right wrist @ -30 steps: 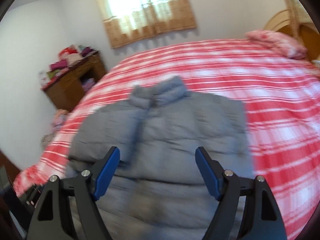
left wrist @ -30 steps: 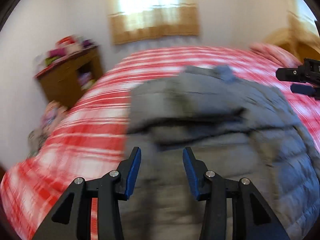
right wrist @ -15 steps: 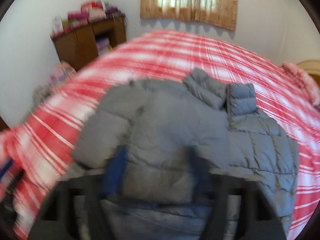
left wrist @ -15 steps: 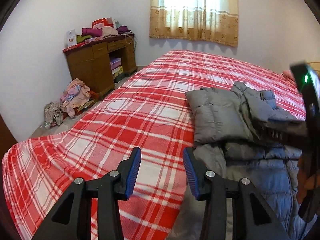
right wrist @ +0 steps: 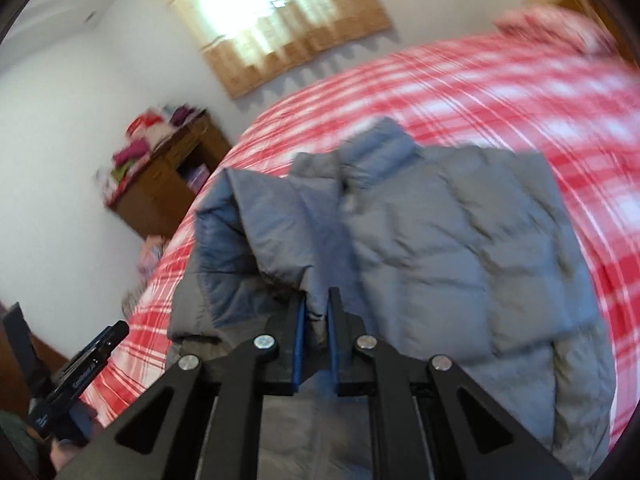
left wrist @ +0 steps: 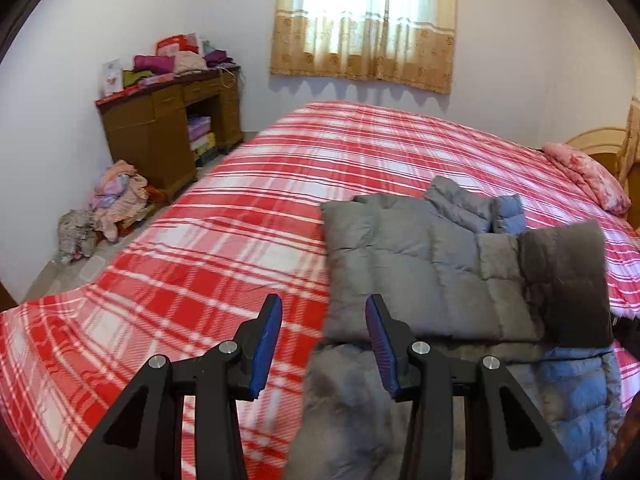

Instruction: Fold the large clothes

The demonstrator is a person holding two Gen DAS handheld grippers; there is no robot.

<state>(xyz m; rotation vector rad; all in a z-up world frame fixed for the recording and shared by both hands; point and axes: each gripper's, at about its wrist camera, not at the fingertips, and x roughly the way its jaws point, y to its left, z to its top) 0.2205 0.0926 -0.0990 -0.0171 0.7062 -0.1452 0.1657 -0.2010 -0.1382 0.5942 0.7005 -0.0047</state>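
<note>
Jacket [right wrist: 460,248] edge between closing jaws

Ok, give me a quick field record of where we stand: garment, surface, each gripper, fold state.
garment: grey puffer jacket, collar toward the window
surface: bed with red plaid blanket
left gripper: open, nothing between the pads, at the jacket's left edge
right gripper: jaws closing, a fold of jacket fabric pinched between them
fold state: left sleeve lies folded across the body; further folds not yet done
surroundings: wooden desk by the wall, pink pillow at the headboard
</note>
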